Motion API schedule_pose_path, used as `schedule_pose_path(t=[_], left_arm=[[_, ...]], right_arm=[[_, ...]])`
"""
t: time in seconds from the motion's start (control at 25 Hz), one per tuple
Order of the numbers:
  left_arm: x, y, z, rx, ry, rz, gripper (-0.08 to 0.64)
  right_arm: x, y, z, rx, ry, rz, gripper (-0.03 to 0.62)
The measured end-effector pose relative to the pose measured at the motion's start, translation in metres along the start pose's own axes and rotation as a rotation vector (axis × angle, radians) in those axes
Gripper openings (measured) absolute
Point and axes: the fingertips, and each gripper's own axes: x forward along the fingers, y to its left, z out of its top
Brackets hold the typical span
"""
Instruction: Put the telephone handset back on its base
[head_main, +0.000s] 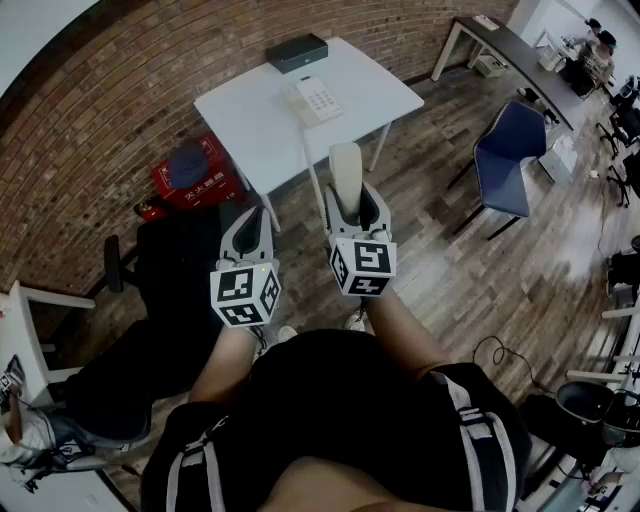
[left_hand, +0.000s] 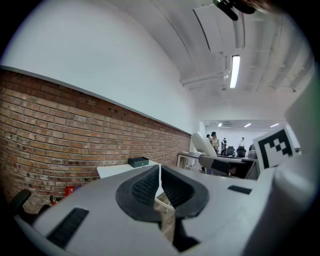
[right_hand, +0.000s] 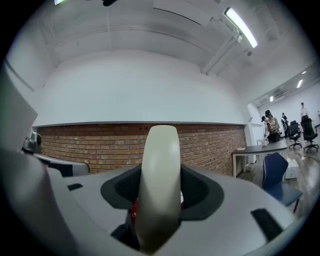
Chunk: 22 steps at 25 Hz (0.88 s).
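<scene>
White table (head_main: 372, 92) ahead of you carries the telephone base (head_main: 315, 98). Short of the table's near edge, your right claw (head_main: 347, 208) is clamped on the upright cream handset (head_main: 346, 172). Your left claw (head_main: 250, 232), also short of the table, has its jaws together with nothing between them.

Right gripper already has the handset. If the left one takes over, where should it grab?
Probably the free far end of the handset, which sticks out clear past the right gripper. Bring the left gripper in from the left, after opening its closed jaws, and pinch across the narrow rounded sides.
</scene>
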Motion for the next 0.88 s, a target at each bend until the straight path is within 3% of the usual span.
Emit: schedule_pose_path(t=[0.68, 0.88], left_arm=[[0.012, -0.002, 0.002, 0.005, 0.012, 0.032, 0.012], [0.018, -0.015, 0.001, 0.010, 0.013, 0.048, 0.012]], right_arm=[[0.011, -0.007, -0.004, 0.027, 0.008, 0.039, 0.205], [0.009, -0.013, -0.002, -0.011, -0.006, 0.076, 0.204]])
